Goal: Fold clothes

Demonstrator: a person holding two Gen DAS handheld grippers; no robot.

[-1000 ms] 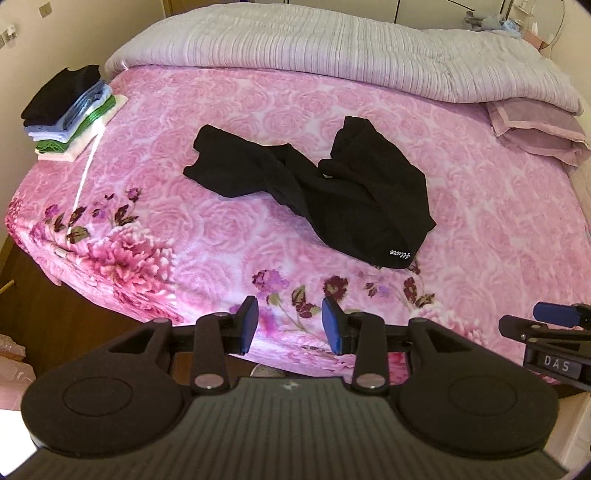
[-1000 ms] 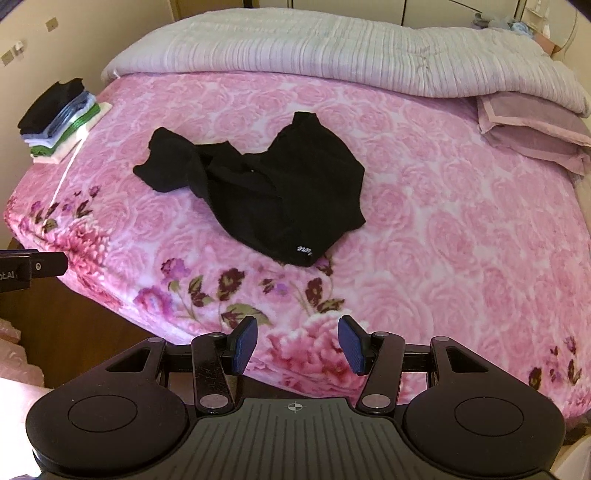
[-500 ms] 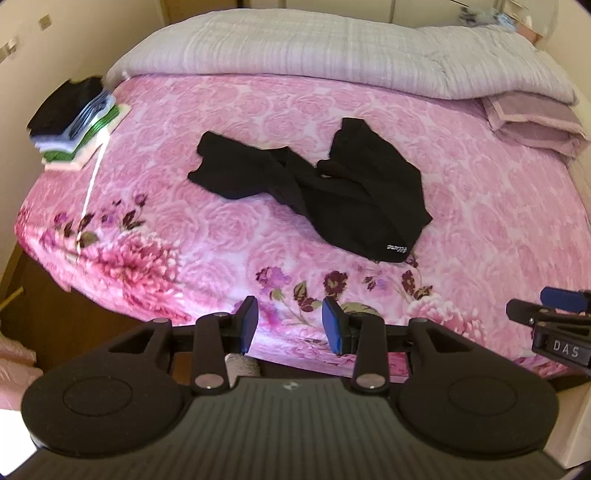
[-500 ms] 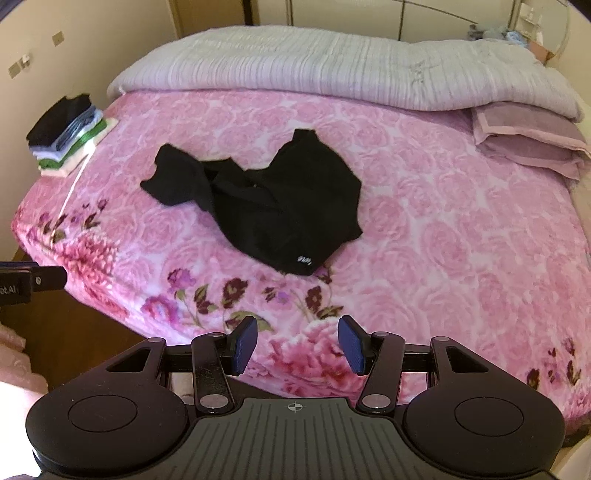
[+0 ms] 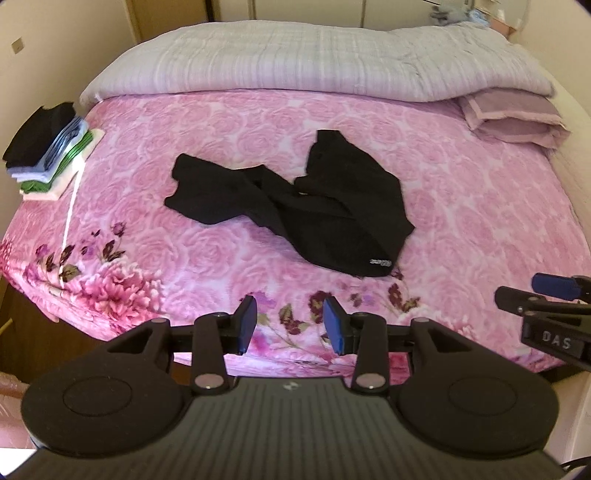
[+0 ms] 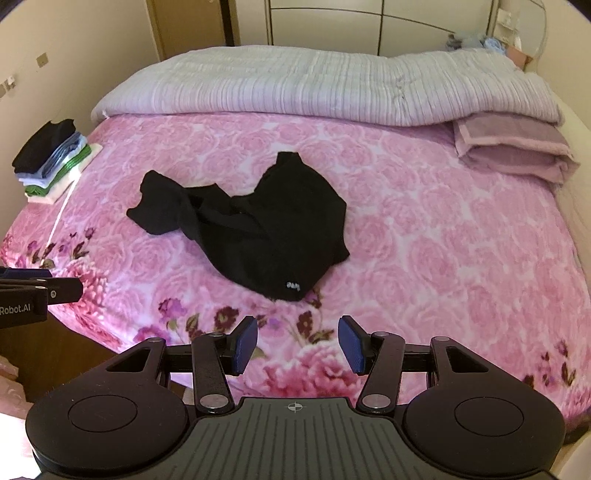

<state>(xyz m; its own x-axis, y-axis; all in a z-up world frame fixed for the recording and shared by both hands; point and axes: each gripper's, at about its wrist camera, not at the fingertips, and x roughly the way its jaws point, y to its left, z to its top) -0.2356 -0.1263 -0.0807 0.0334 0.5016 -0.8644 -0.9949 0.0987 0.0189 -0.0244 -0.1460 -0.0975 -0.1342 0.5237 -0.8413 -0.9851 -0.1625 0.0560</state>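
Lying crumpled mid-bed, black garment [image 5: 295, 210] on the pink floral bed [image 5: 461, 206], folded clothes stack [image 5: 48, 162] at its far left corner, left hand-held gripper [image 5: 290, 325] and right hand-held gripper [image 6: 299, 345] both released, empty, above the near edge

This is a bedroom in someone's home. A wide bed [image 6: 424, 236] fills the room, covered in a pink rose-patterned blanket, with a pale striped quilt [image 6: 314, 85] rolled along its head and a folded mauve blanket [image 6: 513, 151] at one corner. A stack of folded clothes [image 6: 51, 158] sits at the other. Cream wardrobe doors [image 6: 369, 26] line the wall behind.
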